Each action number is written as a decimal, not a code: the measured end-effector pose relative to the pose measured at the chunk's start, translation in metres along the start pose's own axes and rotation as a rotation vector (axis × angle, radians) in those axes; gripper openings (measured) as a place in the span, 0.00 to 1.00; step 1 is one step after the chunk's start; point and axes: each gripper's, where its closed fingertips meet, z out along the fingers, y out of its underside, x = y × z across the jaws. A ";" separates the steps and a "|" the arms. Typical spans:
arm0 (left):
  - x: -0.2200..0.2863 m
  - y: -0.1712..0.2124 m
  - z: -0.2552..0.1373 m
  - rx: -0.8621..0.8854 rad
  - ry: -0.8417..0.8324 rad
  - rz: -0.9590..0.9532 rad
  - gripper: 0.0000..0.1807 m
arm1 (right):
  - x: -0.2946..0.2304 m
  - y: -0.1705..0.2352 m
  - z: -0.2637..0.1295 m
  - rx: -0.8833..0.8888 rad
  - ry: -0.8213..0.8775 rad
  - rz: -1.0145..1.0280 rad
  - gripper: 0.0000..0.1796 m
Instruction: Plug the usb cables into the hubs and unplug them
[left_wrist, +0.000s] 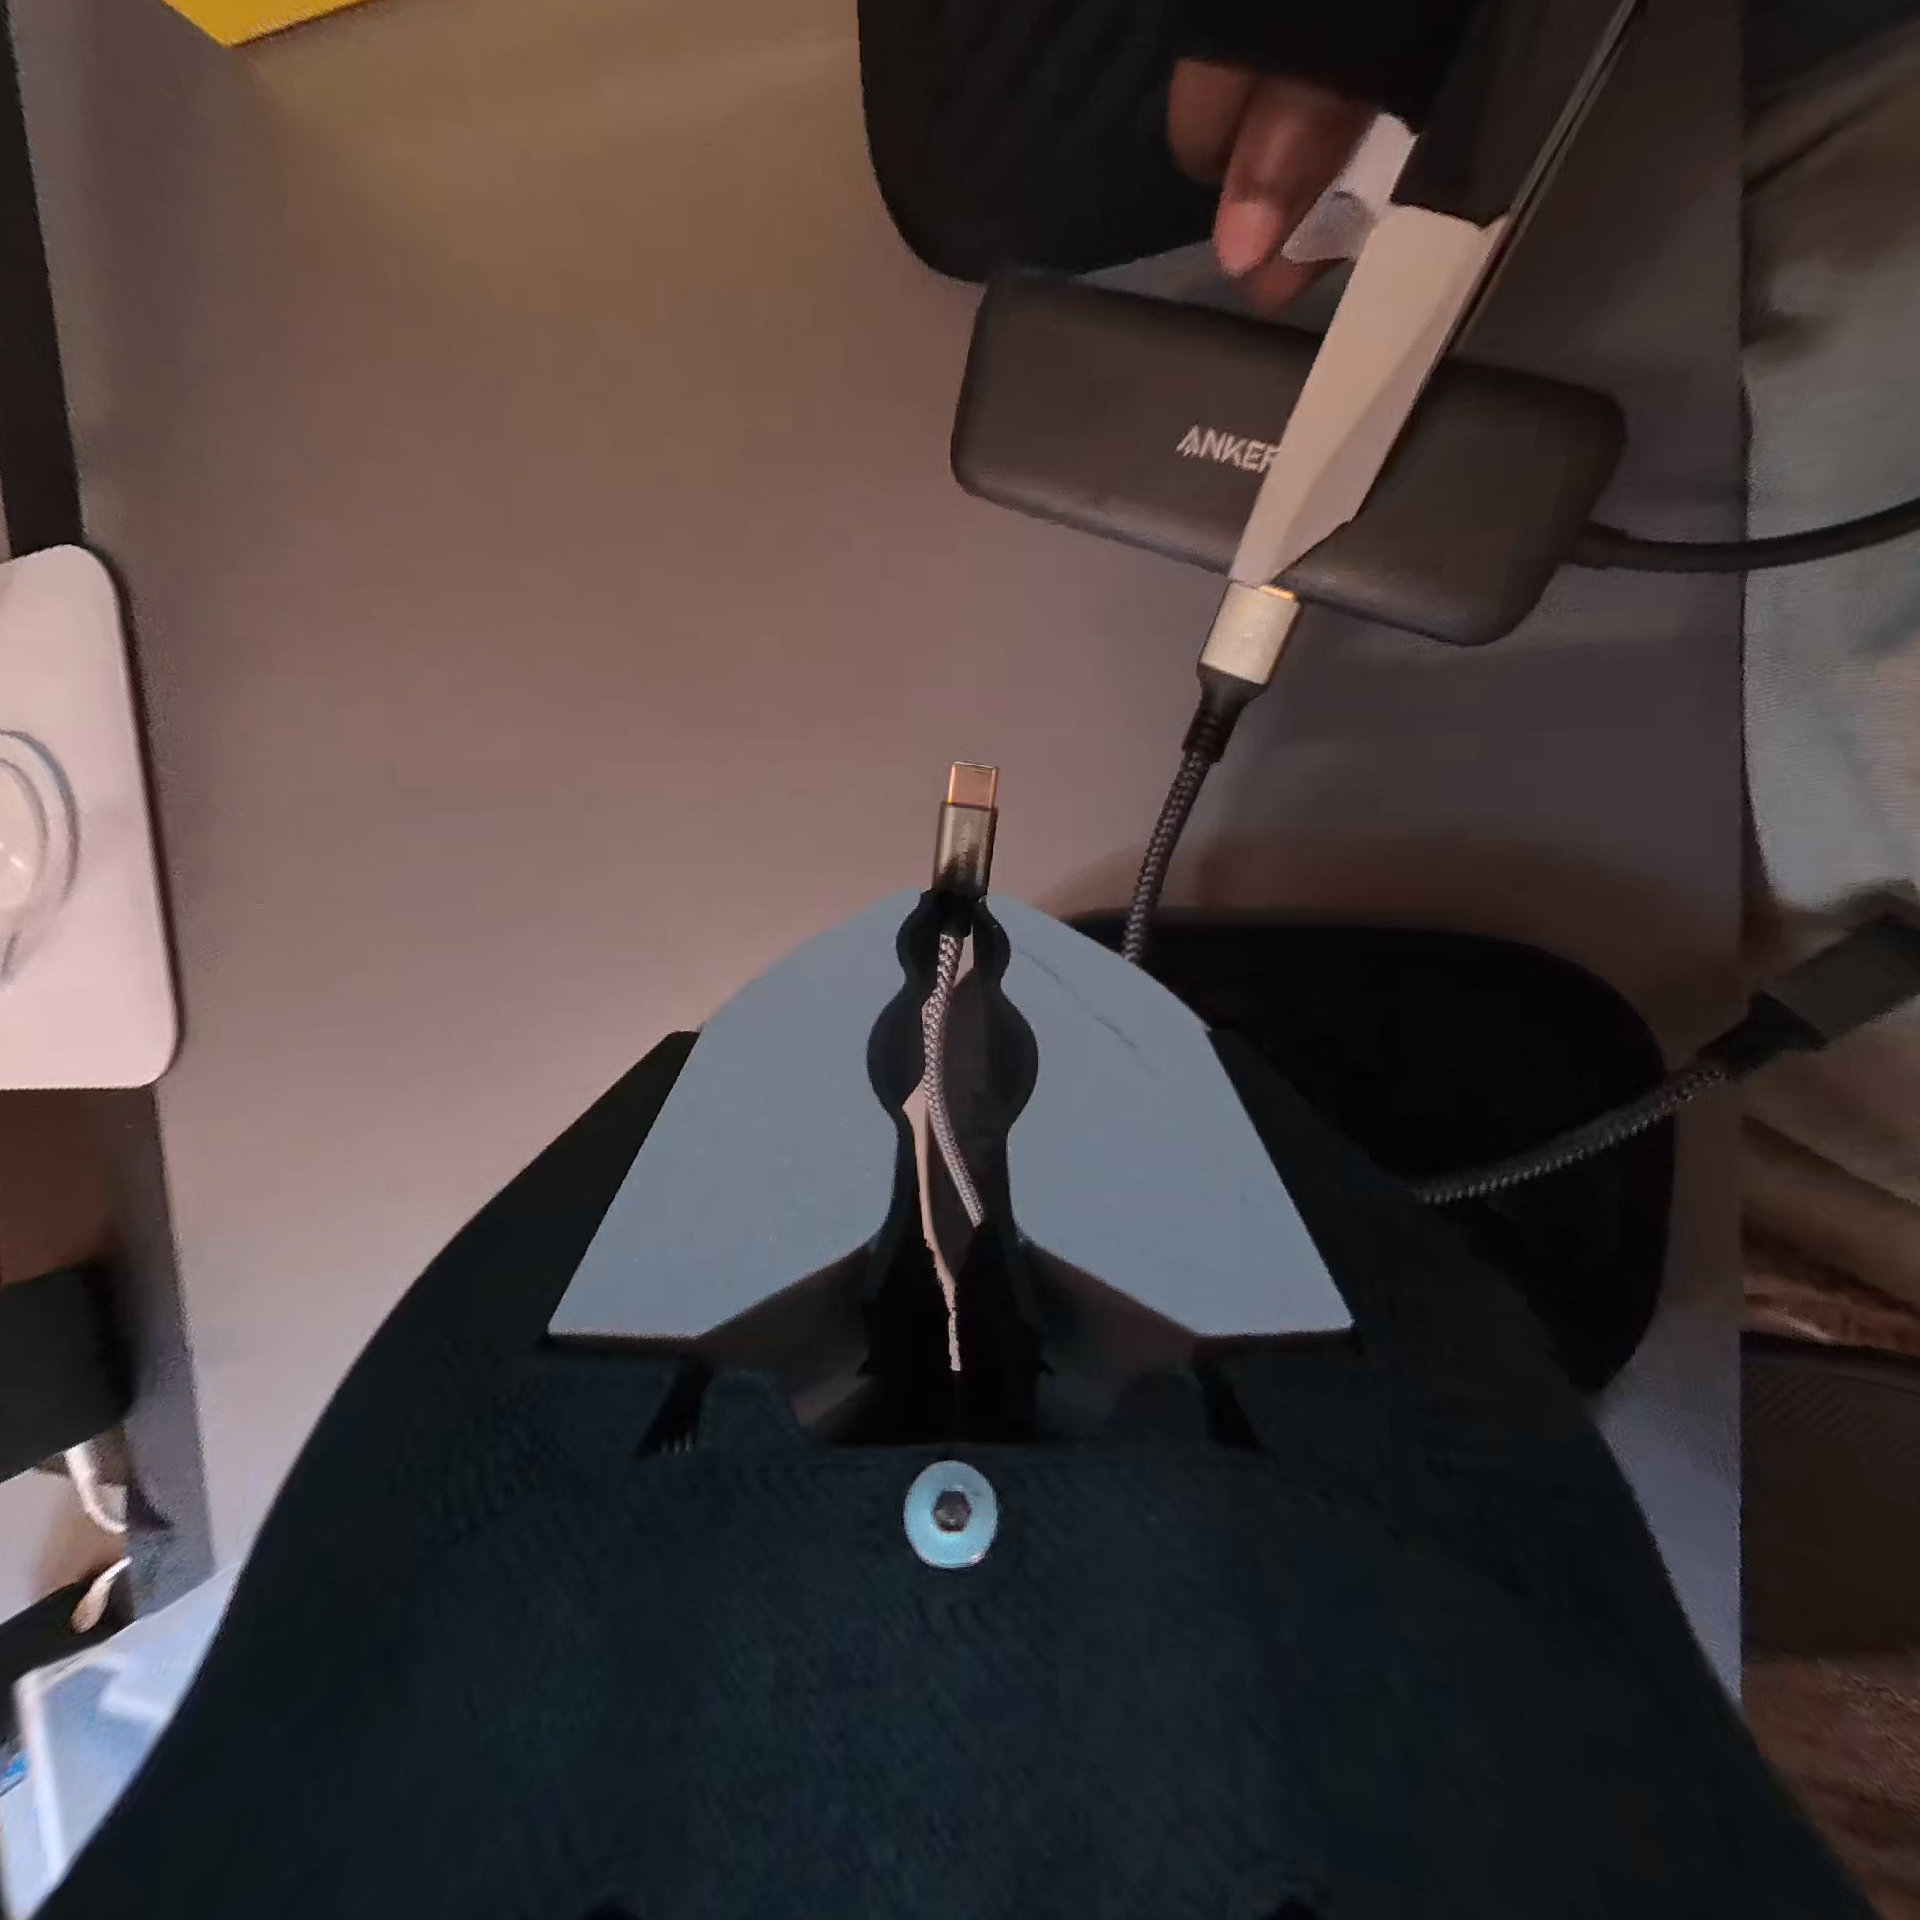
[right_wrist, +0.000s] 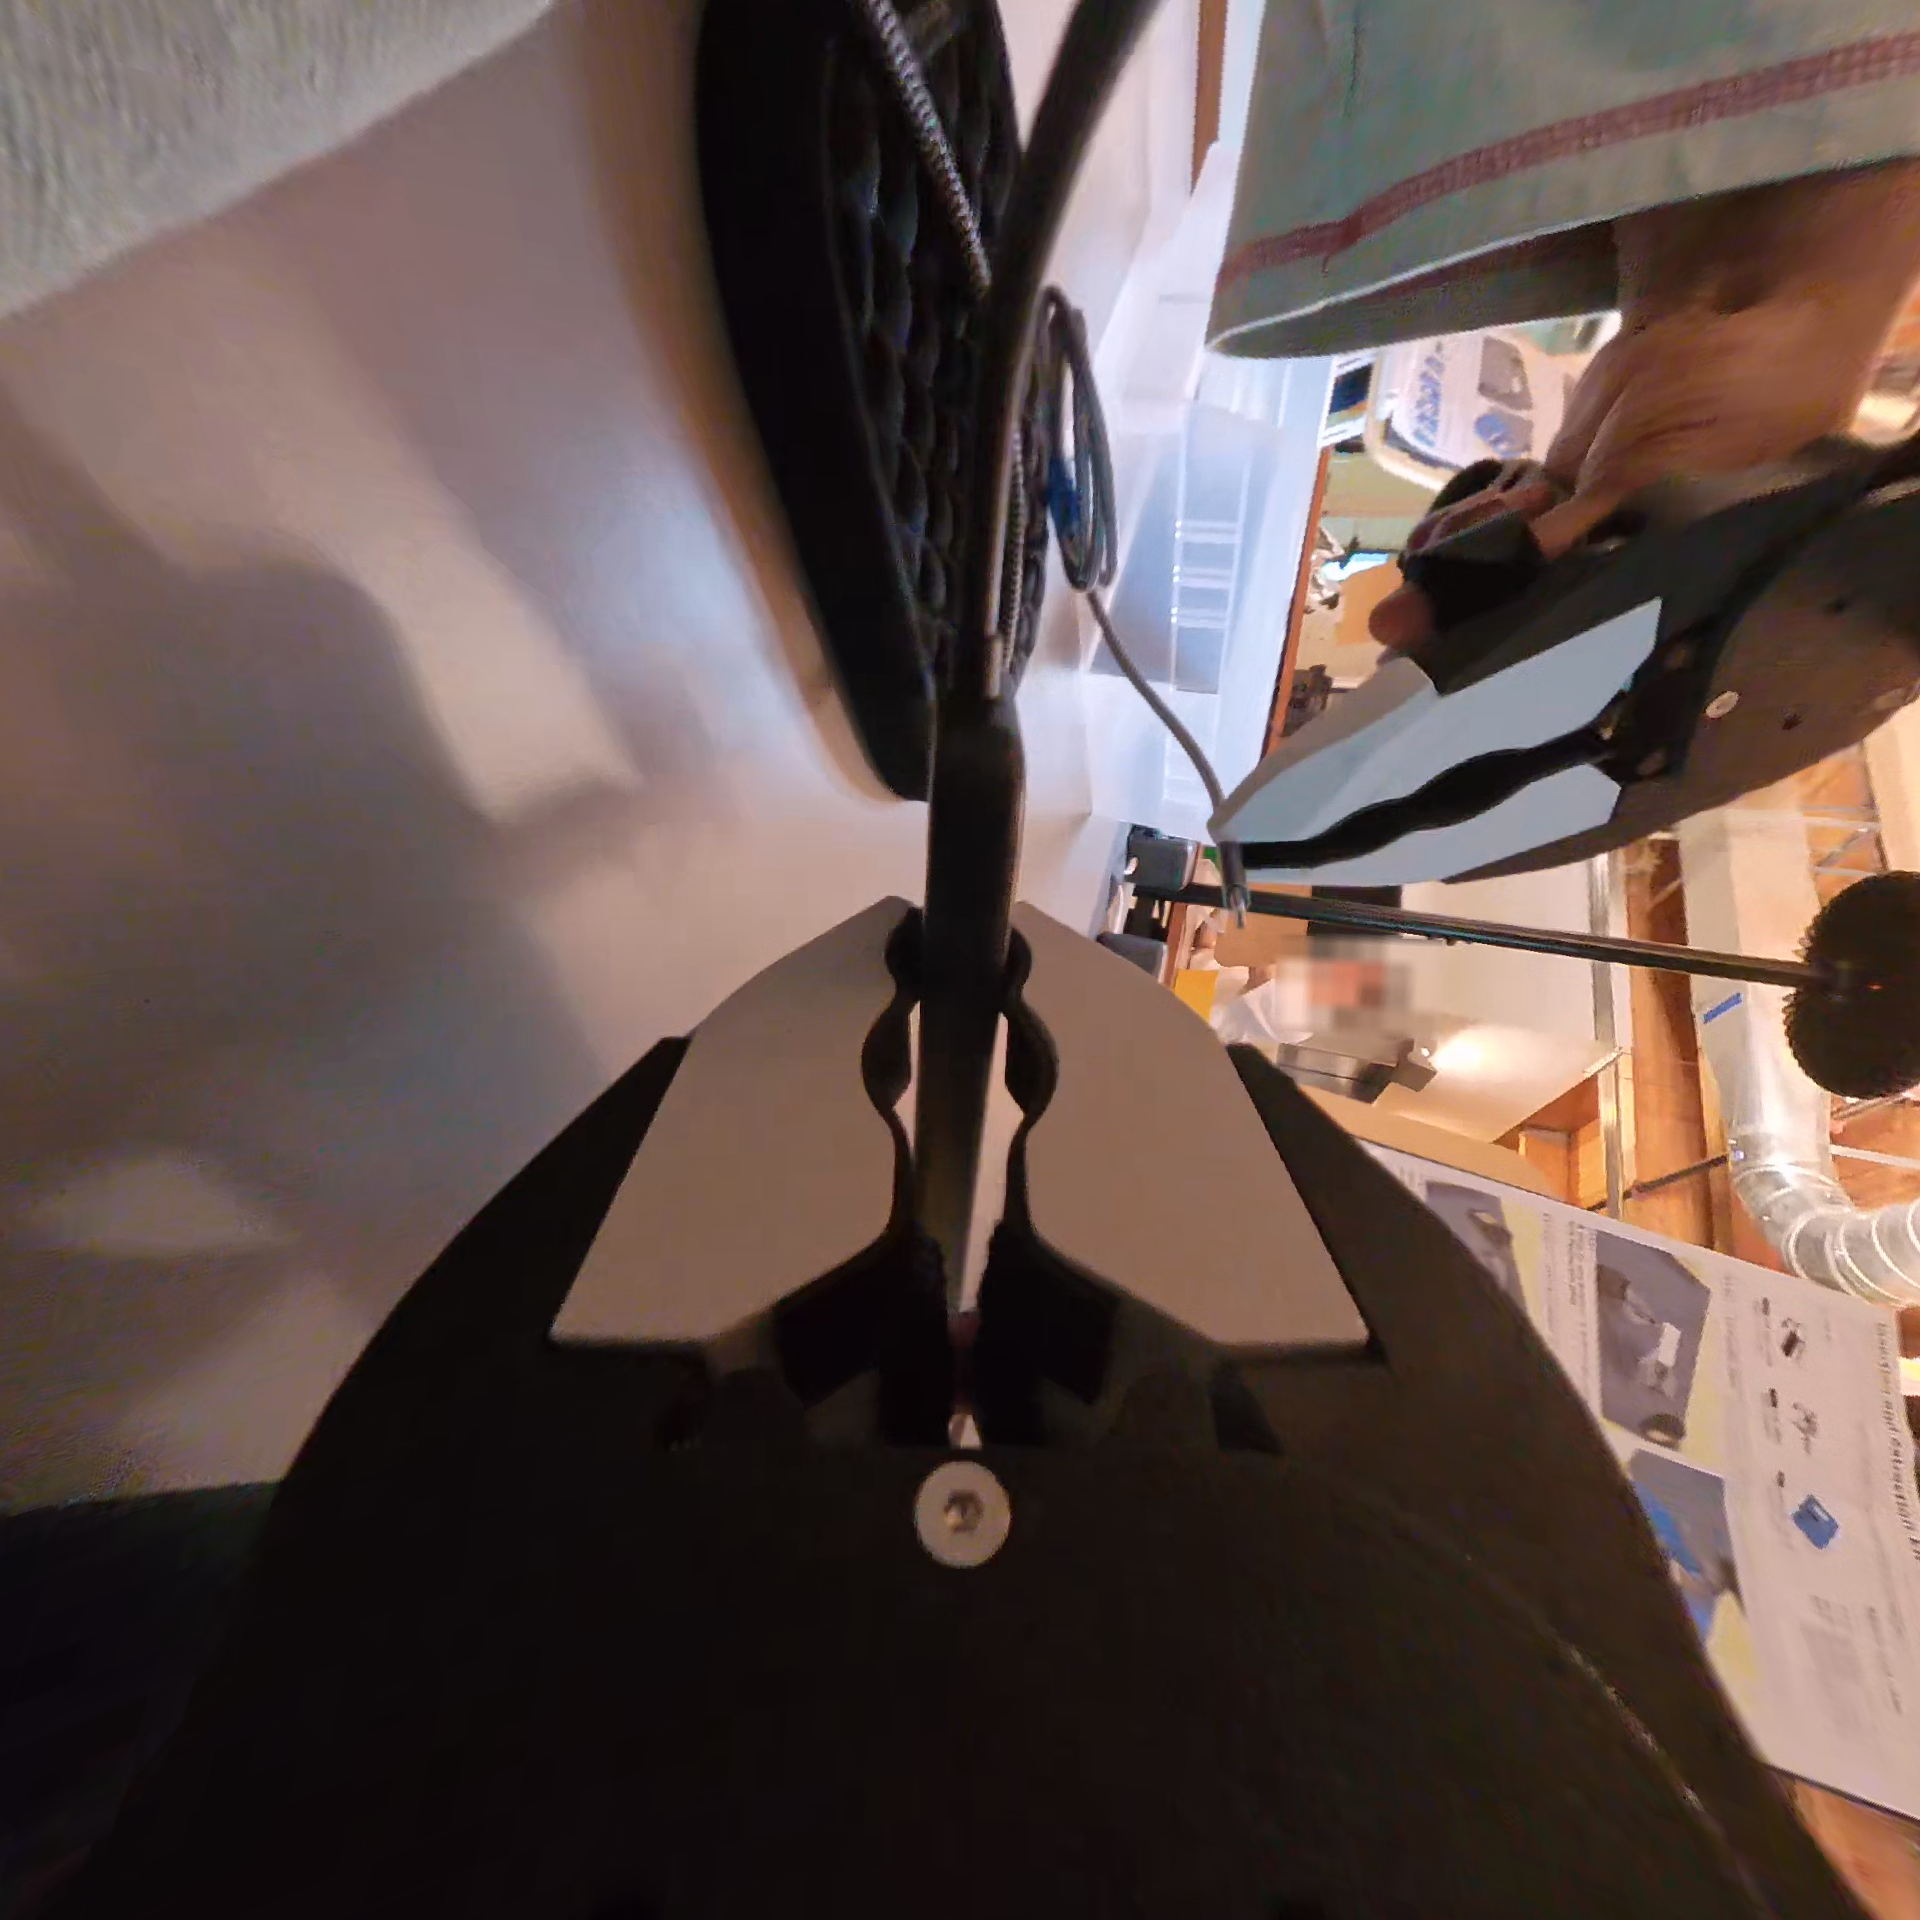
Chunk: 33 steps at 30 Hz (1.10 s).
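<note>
The left gripper (left_wrist: 961, 914), its pale grey fingers closed tight, pinches a grey braided cable with a metal USB-C plug (left_wrist: 968, 821) just behind the connector, so the plug juts forward past the fingertips, free in the air above the pale tabletop (left_wrist: 520, 520). Ahead and to the right hangs the dark grey, flat rectangular hub (left_wrist: 1143, 416), well apart from that plug; white lettering runs across its top face, partly covered. The right gripper (left_wrist: 1262, 566) holds the hub from above, one pale finger (left_wrist: 1340, 395) lying across it. A second braided cable with a silver plug (left_wrist: 1247, 634) is seated in the hub's near edge, just below that fingertip, and a smooth dark lead (left_wrist: 1766, 540) leaves the hub's right end. A black oval pouch (left_wrist: 1455, 1039) lies on the table behind the left gripper.

Only the right wrist view shows the grip edge-on: the right gripper (right_wrist: 961, 935) is clamped narrowly on the hub (right_wrist: 961, 1039), seen as a thin dark bar. Beyond, the left gripper (right_wrist: 1236, 842) shows side-on in a hand (right_wrist: 1662, 416) wearing a black fingerless glove, the small plug (right_wrist: 1234, 899) at its tips. A printed sheet with pictures (right_wrist: 1662, 1455) lies to the right, too blurred to make out, and a clear plastic bin (right_wrist: 1195, 540) stands past the pouch (right_wrist: 883, 364).
</note>
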 end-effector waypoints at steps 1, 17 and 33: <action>0.004 -0.001 0.006 0.015 0.006 -0.006 0.03 | -0.003 0.001 0.000 -0.006 -0.003 0.006 0.07; 0.048 -0.001 0.079 0.073 0.096 -0.005 0.03 | -0.032 0.000 -0.001 -0.031 -0.067 0.032 0.10; 0.064 -0.001 0.091 0.154 0.134 0.083 0.04 | -0.044 0.043 -0.002 -0.059 -0.222 0.106 0.16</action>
